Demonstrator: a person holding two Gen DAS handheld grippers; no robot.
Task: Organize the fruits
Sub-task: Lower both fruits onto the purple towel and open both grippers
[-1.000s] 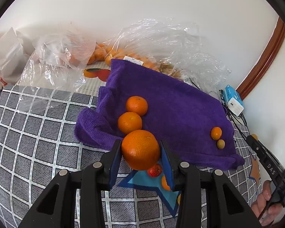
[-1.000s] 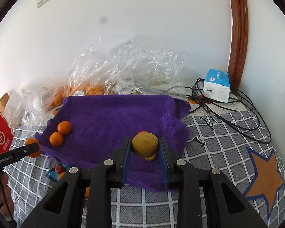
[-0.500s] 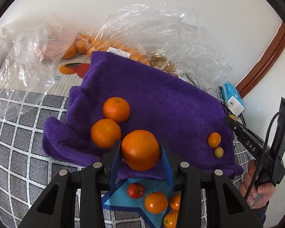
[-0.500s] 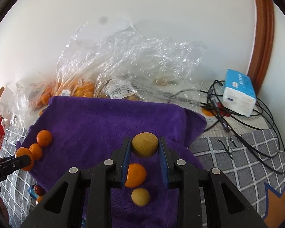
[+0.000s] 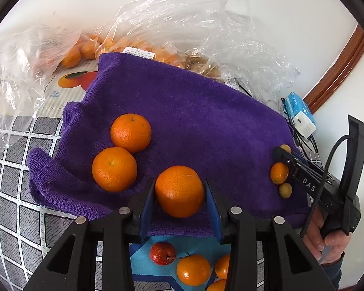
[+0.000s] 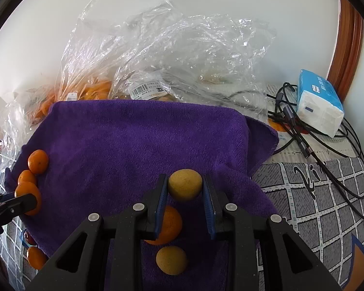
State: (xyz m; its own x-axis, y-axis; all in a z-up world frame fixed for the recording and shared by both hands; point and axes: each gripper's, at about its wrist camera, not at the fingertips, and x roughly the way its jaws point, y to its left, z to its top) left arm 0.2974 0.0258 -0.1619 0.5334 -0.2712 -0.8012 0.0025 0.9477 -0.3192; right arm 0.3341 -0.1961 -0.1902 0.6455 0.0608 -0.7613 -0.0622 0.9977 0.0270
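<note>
My left gripper (image 5: 179, 200) is shut on a large orange (image 5: 179, 191), held over the near edge of the purple towel (image 5: 194, 111). Two more oranges (image 5: 114, 169) lie on the towel just to its left. My right gripper (image 6: 185, 195) is shut on a small yellow-green fruit (image 6: 185, 184) above the towel (image 6: 133, 140). Below it on the towel lie a small orange fruit (image 6: 171, 225) and another yellow-green fruit (image 6: 171, 260). The right gripper also shows in the left wrist view (image 5: 282, 154), at the towel's right side.
Clear plastic bags (image 6: 169, 55) with more fruit sit behind the towel against the wall. A blue-white tissue pack (image 6: 319, 103) and black cables (image 6: 327, 145) lie at the right. A red fruit (image 5: 162, 253) and small oranges (image 5: 193, 269) lie on the checked cloth (image 5: 9, 189) in front.
Both grippers have moved forward over the towel with their fruits held. The left orange is now beside the two oranges; the right fruit is beyond the two small fruits.
</note>
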